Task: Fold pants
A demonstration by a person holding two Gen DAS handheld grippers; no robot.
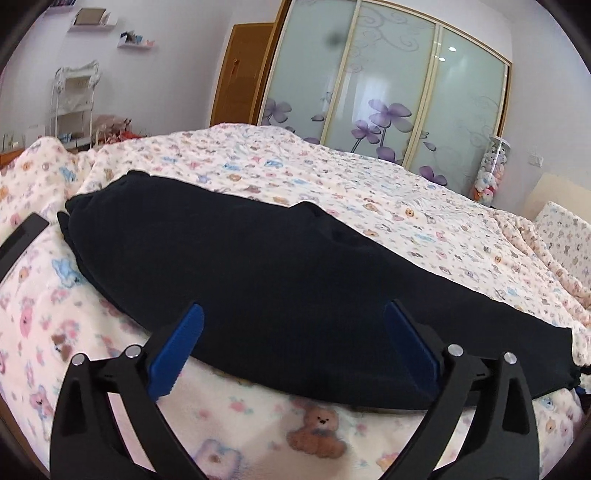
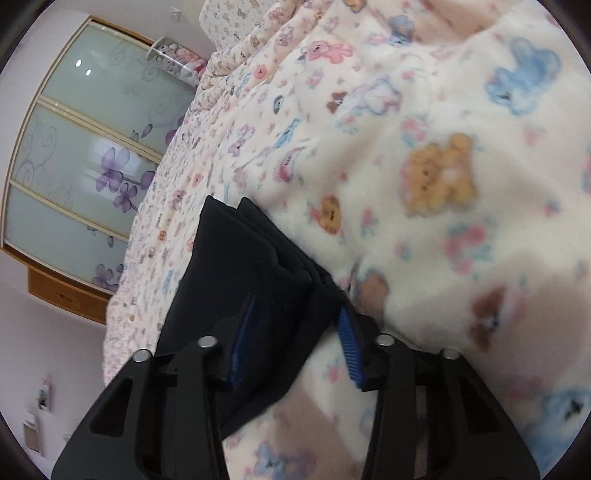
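- Left wrist view: the pants [image 1: 258, 273], dark navy, lie stretched lengthways across the bed [image 1: 369, 192] on a teddy-bear fleece blanket [image 1: 44, 295]. They look already doubled leg over leg into one long strip, presumably to leave one short fold still to make.
- Left tongs [image 1: 293, 328] spread wide, blue pads on either side of the near long edge, nothing pinched. The cloth runs between the pads; I cannot tell whether they touch it. Likely lined up to take the edge near mid-length.
- Mirrored wardrobe [image 1: 388, 96] and wall shelves [image 1: 92, 22] behind; not involved.
- Right wrist view: camera rolled sideways, low over the blanket [image 2: 443, 110]. One end of the pants [image 2: 251, 266] shows stacked layers and sits between the blue pads.
- Right tongs [image 2: 295, 336] partly open, straddling that end; grip not closed, as a gap shows at the right-hand pad. Placement at the end suggests it is to be lifted and carried toward the other end.
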